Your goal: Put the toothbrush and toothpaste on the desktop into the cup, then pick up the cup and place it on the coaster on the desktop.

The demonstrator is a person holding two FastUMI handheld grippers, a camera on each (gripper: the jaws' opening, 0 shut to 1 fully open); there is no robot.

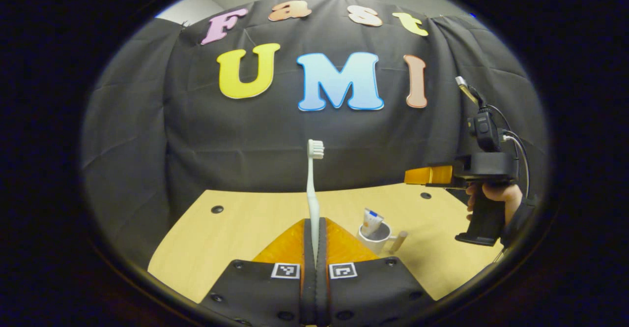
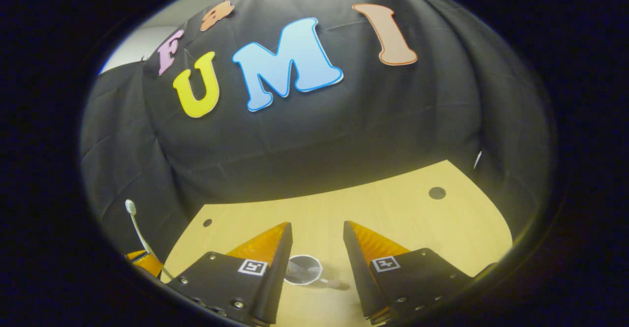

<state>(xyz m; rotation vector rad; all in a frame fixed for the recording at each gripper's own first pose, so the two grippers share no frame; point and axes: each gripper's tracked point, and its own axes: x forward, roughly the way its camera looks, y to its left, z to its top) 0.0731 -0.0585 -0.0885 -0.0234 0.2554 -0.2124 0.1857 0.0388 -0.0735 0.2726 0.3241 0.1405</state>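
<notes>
My left gripper [image 1: 315,224] is shut on the lower handle of a white toothbrush [image 1: 311,179], which stands upright with its bristled head at the top. To its lower right, a white cup [image 1: 378,238] with a wooden handle sits on the desktop with the toothpaste tube [image 1: 372,220] standing in it. In the left gripper view, a hand [image 1: 496,194] holds the right gripper [image 1: 417,175] above and to the right of the cup. In the right gripper view, my right gripper [image 2: 315,232] is open and empty above the cup [image 2: 303,270]. The toothbrush [image 2: 133,219] rises at far left.
The light wooden desktop [image 1: 236,233] has small dark round holes [image 1: 216,209] near its far edge, and another such hole [image 2: 437,193] lies at the far right. The black cloth wall closes off the back and sides of the desktop [image 2: 417,228].
</notes>
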